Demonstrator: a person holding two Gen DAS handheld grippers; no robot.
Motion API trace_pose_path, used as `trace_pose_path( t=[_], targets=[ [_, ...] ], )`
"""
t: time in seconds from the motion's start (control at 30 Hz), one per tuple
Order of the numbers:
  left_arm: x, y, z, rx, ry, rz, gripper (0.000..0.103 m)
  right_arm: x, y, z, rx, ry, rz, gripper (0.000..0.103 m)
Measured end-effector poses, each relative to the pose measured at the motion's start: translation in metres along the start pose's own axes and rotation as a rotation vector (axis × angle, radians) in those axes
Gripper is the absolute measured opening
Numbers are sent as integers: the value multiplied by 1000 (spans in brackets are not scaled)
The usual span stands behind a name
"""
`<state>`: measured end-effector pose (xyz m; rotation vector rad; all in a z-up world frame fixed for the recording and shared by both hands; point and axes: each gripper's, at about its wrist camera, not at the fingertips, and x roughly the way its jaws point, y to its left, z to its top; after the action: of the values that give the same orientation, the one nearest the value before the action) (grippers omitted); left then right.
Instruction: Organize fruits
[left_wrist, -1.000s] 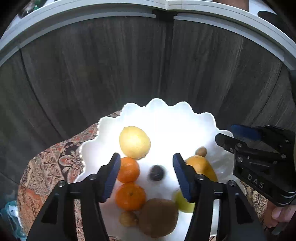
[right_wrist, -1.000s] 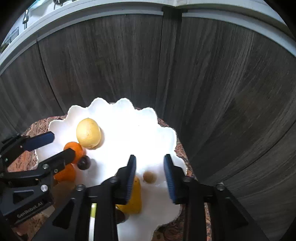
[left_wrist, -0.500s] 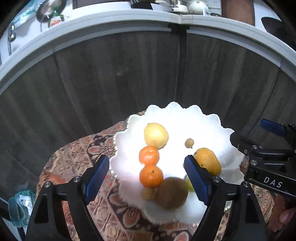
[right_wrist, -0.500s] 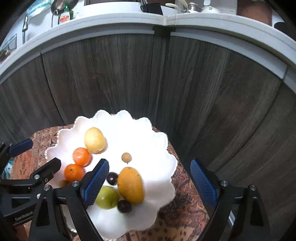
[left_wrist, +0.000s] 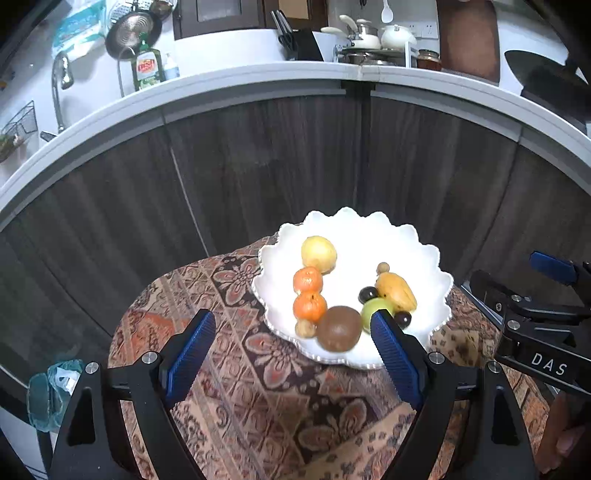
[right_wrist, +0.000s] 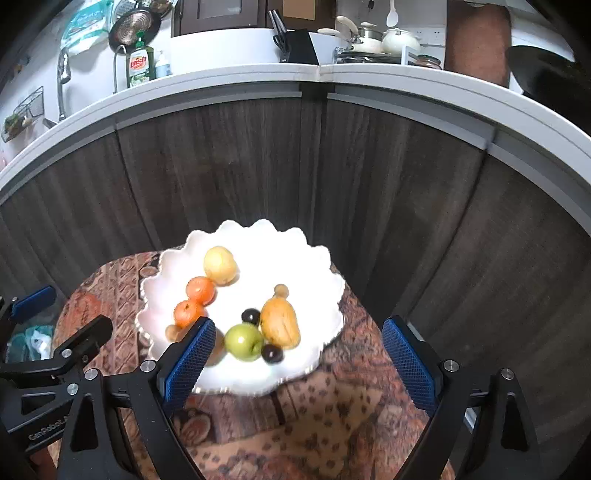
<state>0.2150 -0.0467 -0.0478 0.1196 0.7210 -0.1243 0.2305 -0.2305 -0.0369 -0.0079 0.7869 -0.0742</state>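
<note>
A white scalloped plate (left_wrist: 424, 258) (right_wrist: 314, 266) sits on a patterned cloth and holds several fruits: a lemon (left_wrist: 318, 254) (right_wrist: 219, 265), two oranges (left_wrist: 308, 293) (right_wrist: 195, 299), a brown kiwi (left_wrist: 339, 328), a green apple (right_wrist: 243, 341), a yellow mango (left_wrist: 395, 291) (right_wrist: 279, 324) and small dark plums (right_wrist: 251, 315). My left gripper (left_wrist: 293, 356) is open and empty, above the cloth in front of the plate. My right gripper (right_wrist: 301, 363) is open and empty, above the plate's near edge.
The patterned cloth (left_wrist: 258, 387) covers a small table. Dark wood cabinet fronts (left_wrist: 258, 166) stand behind it under a white counter (left_wrist: 258, 77) with kitchenware. A bag (left_wrist: 51, 391) lies low on the left.
Both grippers have pulled back and up from the plate and opened wide. The dark plum that was between my left fingers now lies on the plate.
</note>
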Motion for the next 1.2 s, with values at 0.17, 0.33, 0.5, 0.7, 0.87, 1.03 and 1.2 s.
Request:
trace_pose_path(
  t=[0.17,0.33,0.5,0.7,0.87,1.03,1.2],
  targets=[
    [-24,1,-15,-14,-13,12,86,-24,5,-15,13,-5,3,93],
    [-47,2,-32,-28,-21,9,86,-50,9,-26,11,-29,8,93],
    [-71,5,-46,-49,-33,13,86,-73,14,-37,-4,-52,17,93],
    [-99,7,-59,-50,-66,37,91,-96,19,-54,-8,-64,46,93],
    [-116,8,-71,-45,-81,51,92,-111,23,-72,-6,-70,60,93],
    [-132,10,-86,-54,-91,75,92,-126,24,-86,-18,-94,44,93],
    [-146,7,-97,-56,-104,88,92,-140,23,-94,-16,-111,49,93]
  ],
)
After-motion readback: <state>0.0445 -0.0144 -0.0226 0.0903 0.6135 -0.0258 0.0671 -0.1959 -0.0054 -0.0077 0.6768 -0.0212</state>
